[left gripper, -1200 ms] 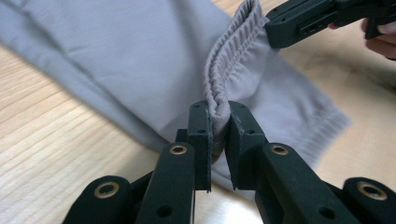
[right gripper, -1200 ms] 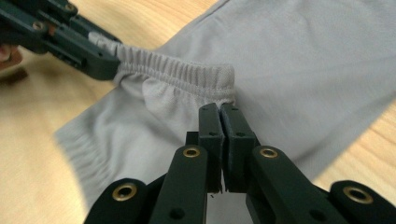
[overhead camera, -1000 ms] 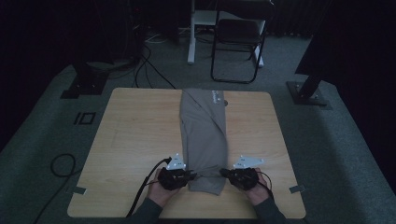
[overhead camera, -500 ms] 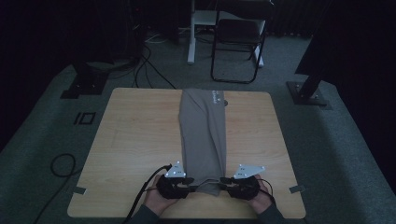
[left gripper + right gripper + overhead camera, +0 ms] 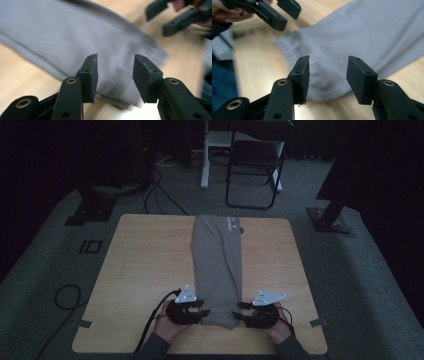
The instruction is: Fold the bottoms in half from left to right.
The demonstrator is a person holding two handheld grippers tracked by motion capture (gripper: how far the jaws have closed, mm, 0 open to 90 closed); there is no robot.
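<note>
A grey folded garment (image 5: pixel 218 270) is lying lengthwise down the middle of the wooden surface (image 5: pixel 145 265), its near ribbed end resting between the two sets of fingers. The left gripper (image 5: pixel 198 309) is sitting just beside that end's left edge, its fingers (image 5: pixel 90 75) standing apart and having just been opening, with the cloth lying on the surface below the gap and no pad pressing on it. The right gripper (image 5: pixel 243 311) is sitting just beside the right edge, its fingers (image 5: pixel 301 77) likewise apart and having just been opening, the cloth loose beneath them. Beyond the far end of the garment, well away from the fingers, a dark chair (image 5: pixel 252 167) is standing on the floor.
</note>
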